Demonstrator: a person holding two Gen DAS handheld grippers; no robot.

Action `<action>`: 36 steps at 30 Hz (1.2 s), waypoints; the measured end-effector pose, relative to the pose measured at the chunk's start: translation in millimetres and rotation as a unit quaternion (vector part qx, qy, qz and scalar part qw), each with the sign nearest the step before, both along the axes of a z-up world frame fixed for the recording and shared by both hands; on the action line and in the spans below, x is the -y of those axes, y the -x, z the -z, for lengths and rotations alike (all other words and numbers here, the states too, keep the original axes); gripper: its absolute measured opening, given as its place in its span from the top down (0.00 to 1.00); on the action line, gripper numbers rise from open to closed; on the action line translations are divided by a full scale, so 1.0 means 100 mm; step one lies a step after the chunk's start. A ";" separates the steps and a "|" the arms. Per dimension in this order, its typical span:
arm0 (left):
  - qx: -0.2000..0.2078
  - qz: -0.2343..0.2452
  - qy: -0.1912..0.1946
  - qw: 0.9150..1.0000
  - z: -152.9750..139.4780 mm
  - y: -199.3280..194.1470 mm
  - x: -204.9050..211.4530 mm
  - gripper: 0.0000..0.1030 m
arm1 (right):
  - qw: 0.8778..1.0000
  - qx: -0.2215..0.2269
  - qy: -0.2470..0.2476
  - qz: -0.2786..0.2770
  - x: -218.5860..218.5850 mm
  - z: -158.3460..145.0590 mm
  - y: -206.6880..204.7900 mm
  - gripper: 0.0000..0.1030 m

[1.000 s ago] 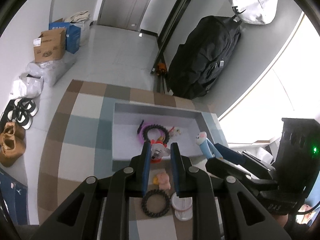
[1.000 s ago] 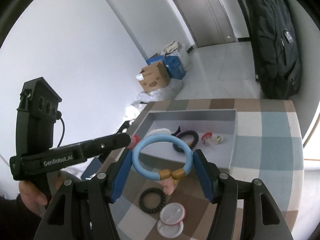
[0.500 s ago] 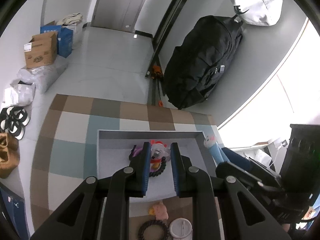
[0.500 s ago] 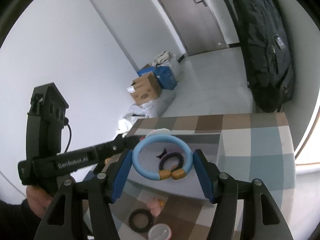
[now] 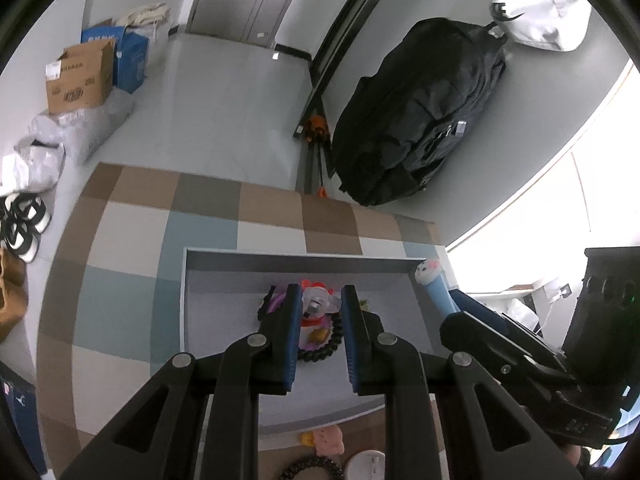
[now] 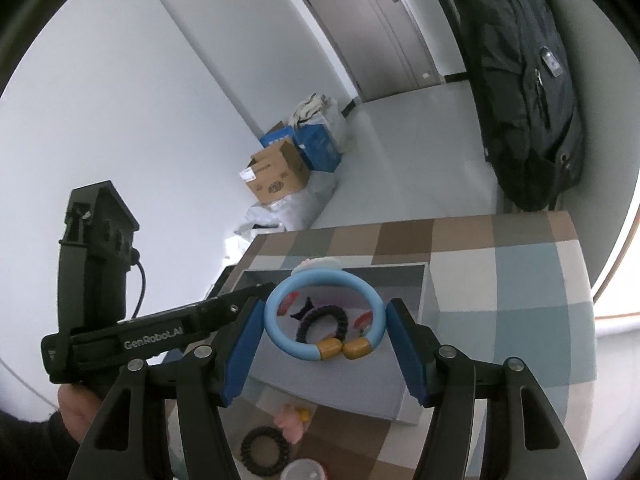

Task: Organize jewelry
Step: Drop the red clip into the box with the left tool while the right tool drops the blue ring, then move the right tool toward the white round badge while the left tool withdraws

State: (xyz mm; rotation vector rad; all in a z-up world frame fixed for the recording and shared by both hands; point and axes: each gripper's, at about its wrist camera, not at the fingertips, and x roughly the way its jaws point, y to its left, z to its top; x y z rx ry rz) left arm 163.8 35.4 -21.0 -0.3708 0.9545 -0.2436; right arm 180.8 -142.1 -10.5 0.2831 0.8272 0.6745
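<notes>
Both claws hang over my tray [image 5: 192, 296]: right [image 6: 325, 320] pinching the bangle [image 6: 320, 350] upright above it, left [image 5: 318, 300] pinching a red-white charm [image 5: 316, 304].

Blue bangle [image 6: 322, 315] with two amber beads, upright at centre frame; black coil band [image 6: 321, 322] lay in grey tray [image 6: 423, 292].

A home entryway or spare room: a checkered tablecloth [image 5: 272, 216] covers the table, shoes [image 5: 24, 220] and cardboard boxes [image 5: 78, 76] sit on the tiled floor, and a black backpack [image 5: 420, 120] leans against the wall.
</notes>
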 end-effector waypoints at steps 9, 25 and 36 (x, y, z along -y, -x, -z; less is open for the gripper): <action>-0.006 0.011 0.019 1.000 0.04 -0.02 0.00 0.86 | 1.000 -0.006 -0.006 0.001 0.00 0.03 -0.02 0.39; 0.011 -0.028 0.048 0.998 -0.10 0.14 -0.19 0.44 | 0.998 0.019 -0.053 0.024 0.19 -0.10 0.12 0.00; 0.036 -0.047 -0.026 0.998 -0.21 0.36 -0.13 0.43 | 0.999 0.045 -0.004 0.024 0.11 -0.15 0.34 0.00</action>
